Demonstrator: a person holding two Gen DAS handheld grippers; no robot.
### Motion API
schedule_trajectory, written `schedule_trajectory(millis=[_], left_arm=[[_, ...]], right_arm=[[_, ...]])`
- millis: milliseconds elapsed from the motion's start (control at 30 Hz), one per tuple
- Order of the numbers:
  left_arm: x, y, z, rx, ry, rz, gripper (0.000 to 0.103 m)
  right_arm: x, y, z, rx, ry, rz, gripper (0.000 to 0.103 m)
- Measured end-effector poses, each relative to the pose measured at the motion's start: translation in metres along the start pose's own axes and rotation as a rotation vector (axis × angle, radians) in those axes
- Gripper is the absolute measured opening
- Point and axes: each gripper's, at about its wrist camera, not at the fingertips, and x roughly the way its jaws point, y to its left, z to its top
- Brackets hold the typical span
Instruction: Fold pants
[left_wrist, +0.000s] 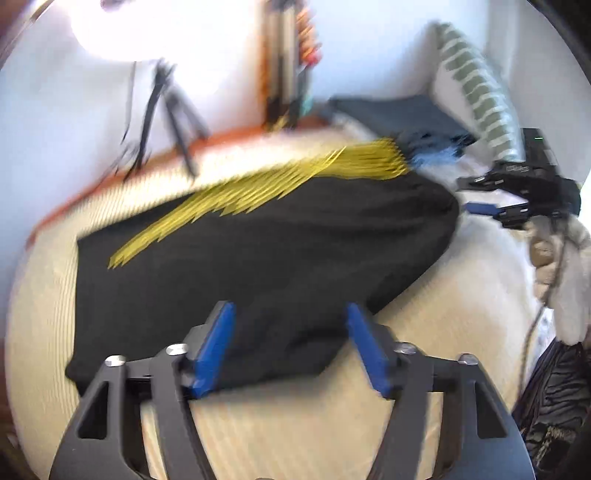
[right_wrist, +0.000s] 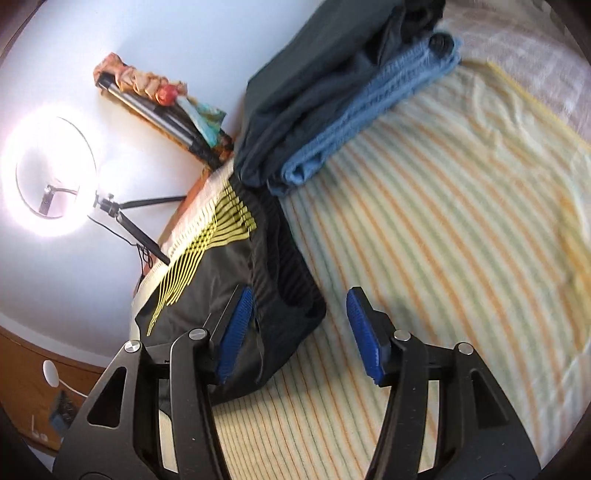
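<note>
Black pants (left_wrist: 258, 258) with thin yellow stripes lie folded flat on the striped bed cover (left_wrist: 295, 424). My left gripper (left_wrist: 291, 347) is open, its blue pads either side of the pants' near edge, holding nothing. The right wrist view shows the same pants (right_wrist: 236, 295) from their end. My right gripper (right_wrist: 299, 332) is open just above the cover (right_wrist: 443, 240), its left pad over the pants' corner, its right pad over bare cover. The right gripper (left_wrist: 517, 195) also shows in the left wrist view beyond the pants at the right.
A stack of folded clothes, dark grey and blue (right_wrist: 332, 92), sits at the head of the bed. A striped pillow (left_wrist: 476, 85) leans on the wall. A ring light on a tripod (right_wrist: 55, 177) stands beside the bed. A cable (left_wrist: 532, 332) hangs at the right.
</note>
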Motion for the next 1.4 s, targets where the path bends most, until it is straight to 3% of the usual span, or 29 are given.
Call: schedule_trajectory(millis=[200,400,600,800,1033,1067,1100,1133,1200,1267,1400], left_arm=[[0.016,-0.067,0.031,0.16,-0.031,-0.107,0.066],[0.051,-0.127,0.056,0.286,-0.03,-0.175,0.065],[0.096,-0.169,0.072,0.365,0.009,-0.174,0.061],[0.129,-0.181,0.073,0.382,0.075,-0.167,0.061],[0.152,-0.169,0.076,0.305,0.124,-0.208,0.06],[0.154,-0.169,0.076,0.306,0.113,-0.209,0.055],[0.154,-0.168,0.076,0.311,0.104,-0.2,0.042],[0.154,-0.165,0.076,0.315,0.093,-0.183,0.035],[0.153,-0.156,0.08,0.266,0.098,-0.229,0.025],[0.149,-0.142,0.085,0.189,0.094,-0.28,0.019],[0.137,-0.125,0.09,0.081,0.052,-0.331,0.017]], right_arm=[[-0.022,0.013,0.019,-0.109,-0.072,-0.059,0.056],[-0.039,0.002,0.035,-0.094,-0.096,-0.044,0.056],[-0.046,-0.01,0.05,-0.07,-0.105,-0.018,0.056],[-0.038,-0.015,0.064,-0.038,-0.077,0.043,0.057],[-0.027,-0.022,0.075,-0.002,-0.058,0.064,0.057],[-0.025,-0.023,0.077,0.008,-0.054,0.073,0.057],[-0.022,-0.024,0.078,0.017,-0.048,0.086,0.057],[-0.019,-0.023,0.079,0.021,-0.036,0.1,0.057],[-0.011,-0.02,0.081,0.006,-0.008,0.109,0.057],[-0.002,-0.017,0.081,-0.004,0.021,0.112,0.057],[0.019,-0.018,0.078,0.014,0.103,0.158,0.058]])
